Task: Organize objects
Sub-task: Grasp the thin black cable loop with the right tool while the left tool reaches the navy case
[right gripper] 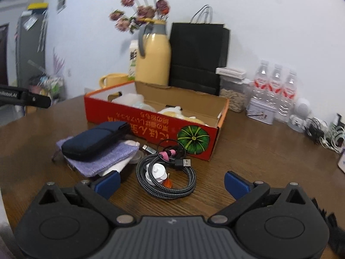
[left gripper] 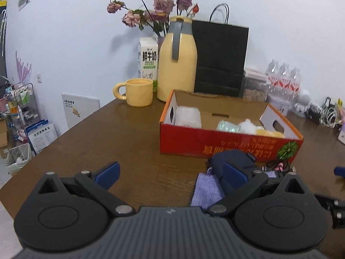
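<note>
A red cardboard box (left gripper: pixel 228 144) (right gripper: pixel 151 125) lies open on the brown table, with a white roll (left gripper: pixel 188 116) and several soft items inside. In front of it a dark blue pouch (right gripper: pixel 94 140) (left gripper: pixel 232 158) rests on a purple cloth (right gripper: pixel 103 157) (left gripper: pixel 206 191). Beside these lies a coiled braided cable (right gripper: pixel 166 181) around a small white piece (right gripper: pixel 156 172), plus a black USB cable with a pink tie (right gripper: pixel 172 153). My left gripper (left gripper: pixel 171 176) is open over bare table, left of the pouch. My right gripper (right gripper: pixel 171 182) is open, straddling the coiled cable.
Behind the box stand a yellow mug (left gripper: pixel 138 92), a milk carton (left gripper: pixel 148 60), a yellow thermos (left gripper: pixel 176 60), dried flowers (left gripper: pixel 155 10) and a black paper bag (left gripper: pixel 220 58). Water bottles (right gripper: pixel 273 86), a tin (right gripper: pixel 261 110) and tangled cords (right gripper: pixel 323 133) line the right wall. The left table edge (left gripper: pixel 54 138) drops off.
</note>
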